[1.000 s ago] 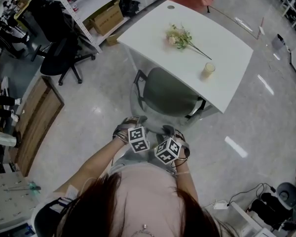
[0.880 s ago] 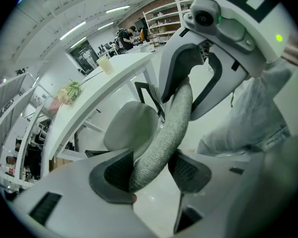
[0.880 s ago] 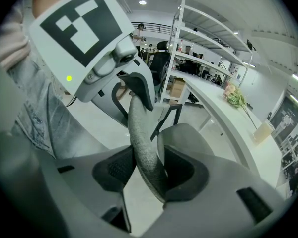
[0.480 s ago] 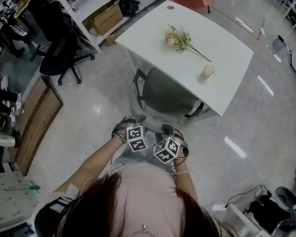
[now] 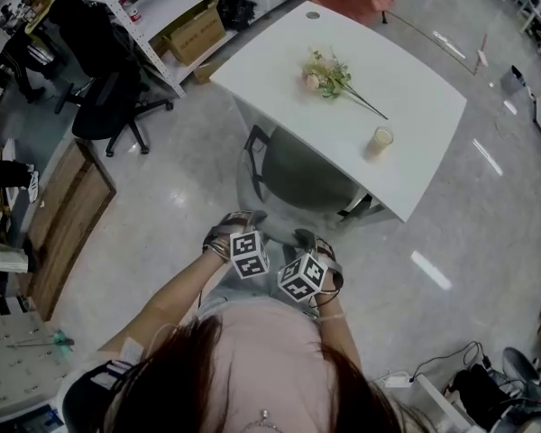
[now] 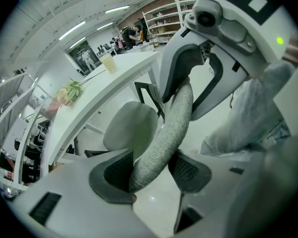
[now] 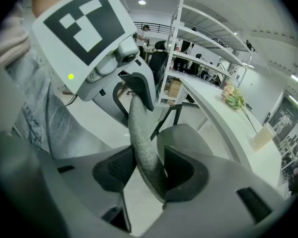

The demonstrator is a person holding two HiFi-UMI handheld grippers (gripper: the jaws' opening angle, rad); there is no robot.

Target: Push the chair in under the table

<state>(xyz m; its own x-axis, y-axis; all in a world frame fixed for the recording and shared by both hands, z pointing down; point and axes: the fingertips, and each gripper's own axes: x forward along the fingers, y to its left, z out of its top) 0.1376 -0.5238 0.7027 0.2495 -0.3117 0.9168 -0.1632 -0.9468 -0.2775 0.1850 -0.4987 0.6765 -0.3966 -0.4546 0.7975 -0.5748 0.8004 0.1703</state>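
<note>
Grey woven fabric covered the top rim of the backrest [image 6: 165, 128], and I had both tools clamped on it. The left gripper [image 6: 151, 168] had its padded jaws drawn in against either face of the rim. The right gripper [image 7: 148, 168] pinched the same rim just beside it, and neither pair of jaws had anything else between them. I held the two close together near the middle of the rim, as I judge it, so that a shove would run straight at the table [image 5: 419, 106] and not swing the chair [image 5: 307, 174] round to one side. Gripping the rim rather than leaning on it also let me steer or draw back if the line went wrong. The far part of the chair's seat lay beneath the table's near edge, while the rest of the seat and the whole backrest stood out on my side of the table, so the push looked only partly done. A sprig of flowers [image 5: 327, 73] lay toward the middle of the table and a small cup [image 5: 380, 139] stood close to its near edge. A gentle, even push seemed wise, since a knock against the table might upset that cup.
</note>
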